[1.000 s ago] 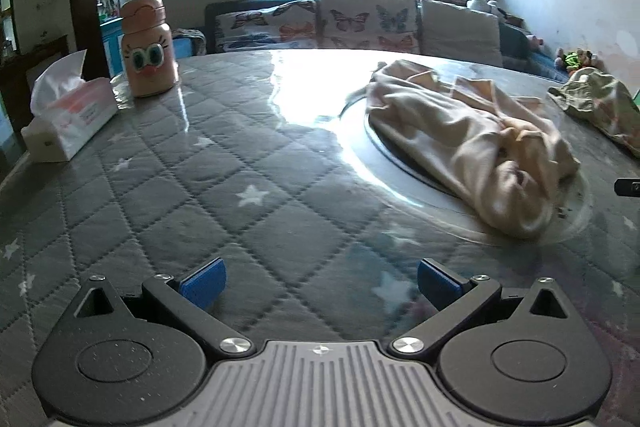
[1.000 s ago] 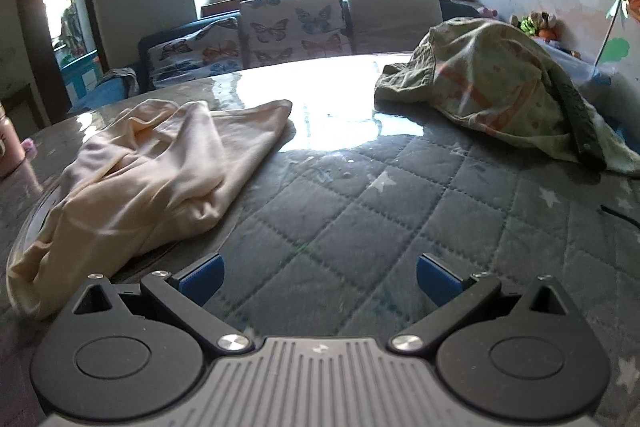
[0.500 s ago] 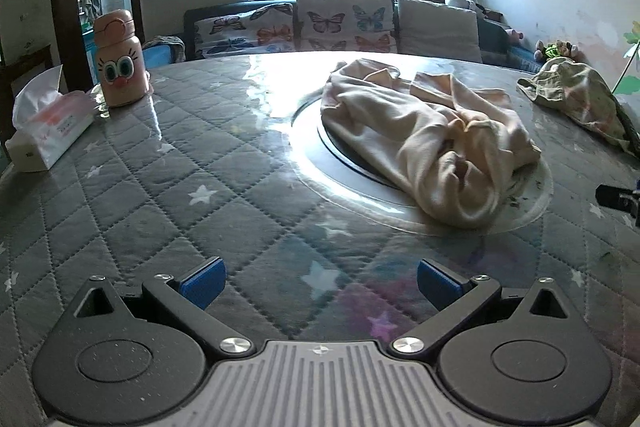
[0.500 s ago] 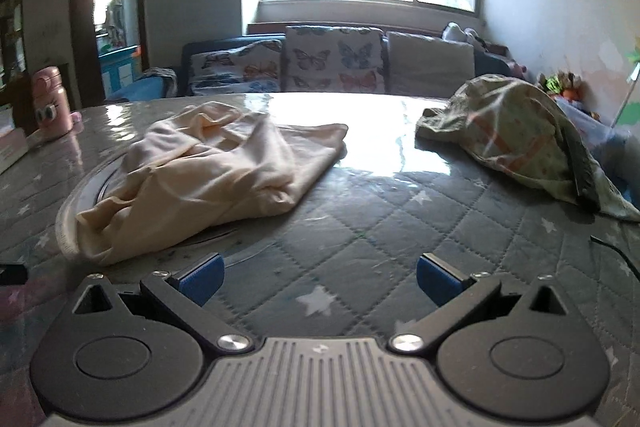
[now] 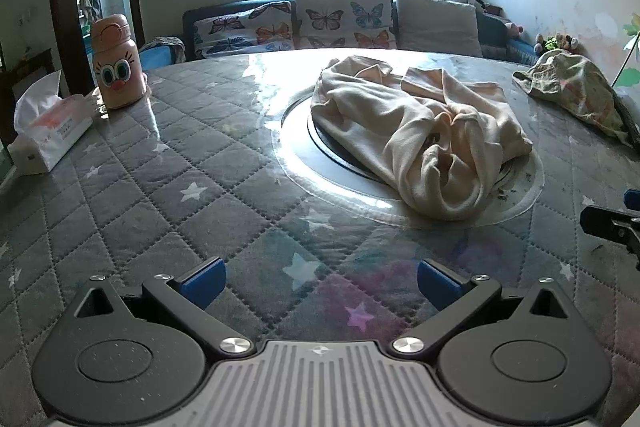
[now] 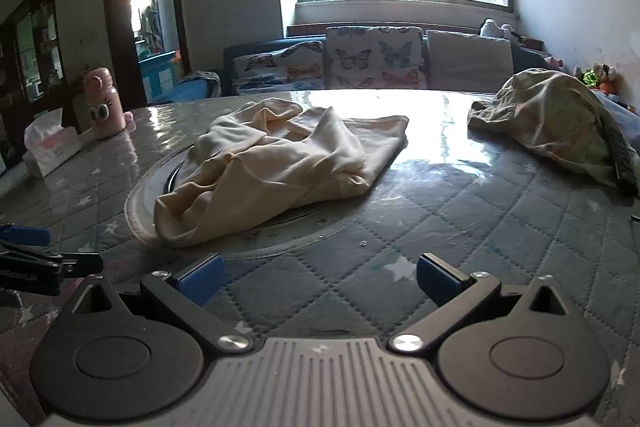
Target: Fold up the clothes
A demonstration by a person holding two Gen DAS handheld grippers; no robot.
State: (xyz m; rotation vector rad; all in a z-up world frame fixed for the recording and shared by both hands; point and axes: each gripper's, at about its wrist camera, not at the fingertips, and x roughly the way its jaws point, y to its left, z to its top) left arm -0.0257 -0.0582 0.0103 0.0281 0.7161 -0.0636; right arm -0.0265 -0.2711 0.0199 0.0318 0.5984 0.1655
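Note:
A crumpled cream garment [image 5: 420,131] [image 6: 276,167] lies in a heap on the round glass turntable [image 5: 304,163] in the middle of the quilted table. A second garment, greenish with a print [image 5: 580,91] [image 6: 560,123], is bunched at the far right. My left gripper [image 5: 320,281] is open over the near table edge, short of the cream heap, with nothing between its blue pads. My right gripper [image 6: 318,277] is open too, empty, in front of the heap. Each gripper's tip shows at the edge of the other's view.
A pink cartoon bottle [image 5: 116,63] and a tissue box [image 5: 48,135] stand at the table's left. Behind the table runs a sofa with butterfly cushions [image 5: 340,19] under a bright window. The grey star-patterned table cover [image 5: 180,195] lies bare in front of me.
Both grippers have drawn back and risen, so the cream garment looks smaller and more central. The right view has swung left toward it. Both stay open and empty.

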